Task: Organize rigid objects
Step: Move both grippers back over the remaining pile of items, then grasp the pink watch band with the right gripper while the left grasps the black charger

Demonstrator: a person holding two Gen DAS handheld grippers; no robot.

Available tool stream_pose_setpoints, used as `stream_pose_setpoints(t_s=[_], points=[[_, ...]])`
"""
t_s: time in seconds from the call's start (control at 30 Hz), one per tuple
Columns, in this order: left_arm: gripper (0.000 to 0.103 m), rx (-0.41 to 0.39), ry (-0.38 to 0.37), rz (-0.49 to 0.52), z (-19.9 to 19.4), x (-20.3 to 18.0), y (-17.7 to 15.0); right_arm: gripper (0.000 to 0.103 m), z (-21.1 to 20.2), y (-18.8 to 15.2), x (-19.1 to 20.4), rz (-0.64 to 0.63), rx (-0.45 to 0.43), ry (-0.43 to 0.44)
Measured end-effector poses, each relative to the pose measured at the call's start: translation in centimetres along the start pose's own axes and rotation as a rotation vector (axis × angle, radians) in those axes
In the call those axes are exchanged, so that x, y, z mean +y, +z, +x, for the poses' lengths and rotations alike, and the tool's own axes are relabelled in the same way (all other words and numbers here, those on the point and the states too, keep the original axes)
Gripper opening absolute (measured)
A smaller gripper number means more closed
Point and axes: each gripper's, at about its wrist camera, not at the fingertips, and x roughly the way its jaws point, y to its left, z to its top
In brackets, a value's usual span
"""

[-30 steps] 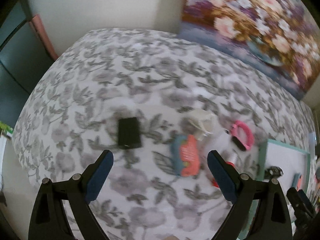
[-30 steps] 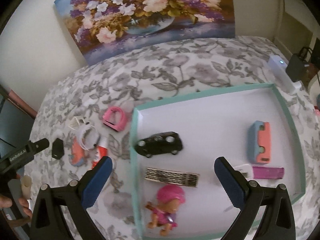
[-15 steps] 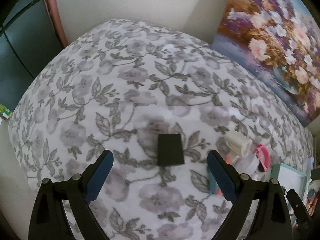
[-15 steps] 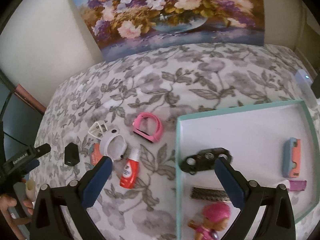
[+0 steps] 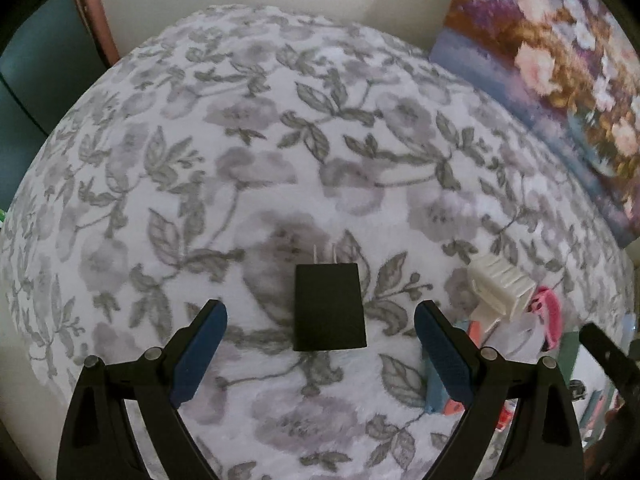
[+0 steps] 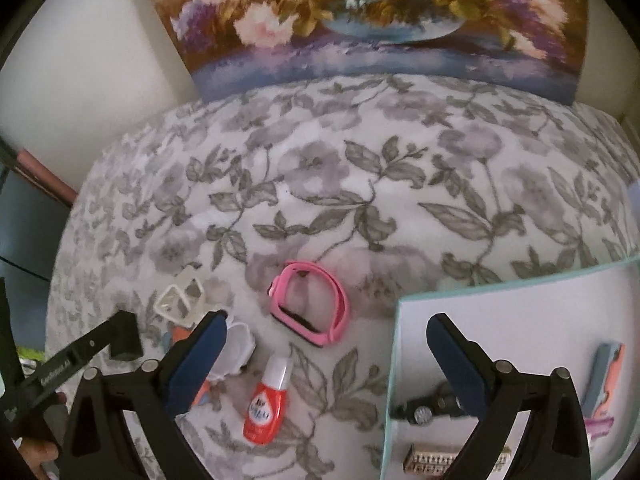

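A black plug adapter (image 5: pixel 330 307) lies on the floral bedspread between the tips of my open left gripper (image 5: pixel 320 322), prongs pointing away. My open, empty right gripper (image 6: pixel 327 328) hovers over a pink watch band (image 6: pixel 310 307) and a small red bottle (image 6: pixel 268 402). A white hair clip (image 6: pixel 180 300) (image 5: pixel 500 286) and a white round case (image 6: pixel 236 346) lie to the left. The teal-rimmed white tray (image 6: pixel 394 360) at the right holds a black toy car (image 6: pixel 426 410), a blue-and-orange toy (image 6: pixel 606 372) and a metallic strip (image 6: pixel 432 458).
A flower painting (image 6: pixel 380 20) leans on the wall behind the bed. The left gripper's body (image 6: pixel 72 360) shows at the right wrist view's lower left. A dark cabinet (image 5: pixel 36 80) stands past the bed's left edge.
My left gripper has moved in on the black adapter, which now lies between its fingertips. My right gripper has swung left, from over the tray to over the pink band and the bottle.
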Motion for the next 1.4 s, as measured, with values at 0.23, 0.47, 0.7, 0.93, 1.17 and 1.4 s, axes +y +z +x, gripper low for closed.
stream_pose_setpoints(t_s=[0.23, 0.47, 0.7, 0.93, 1.17, 1.4], points=[[0.086, 0.036, 0.010, 0.002, 2.3, -0.5, 0.2, 0.084, 2.2, 0.9, 2.2, -0.107, 0.030, -0.076], [0.076, 0.049, 0.008, -0.012, 3.6, 0.0, 0.4, 0.073, 4.0, 0.9, 3.6, -0.152, 0.057, -0.101], [0.068, 0.055, 0.026, -0.014, 4.8, 0.3, 0.1, 0.067, 5.2, 0.9, 3.5, -0.121, 0.057, -0.099], [0.053, 0.039, 0.046, -0.004, 5.1, 0.4, 0.0, 0.059, 5.9, 0.6, 3.0, -0.135, 0.064, -0.120], [0.043, 0.027, 0.027, 0.001, 3.9, 0.2, -0.1, 0.059, 5.6, 0.3, 3.3, -0.142, 0.059, -0.128], [0.043, -0.022, 0.014, 0.005, 0.9, -0.3, -0.2, 0.059, 2.9, -0.6, 2.8, -0.130, 0.019, -0.095]])
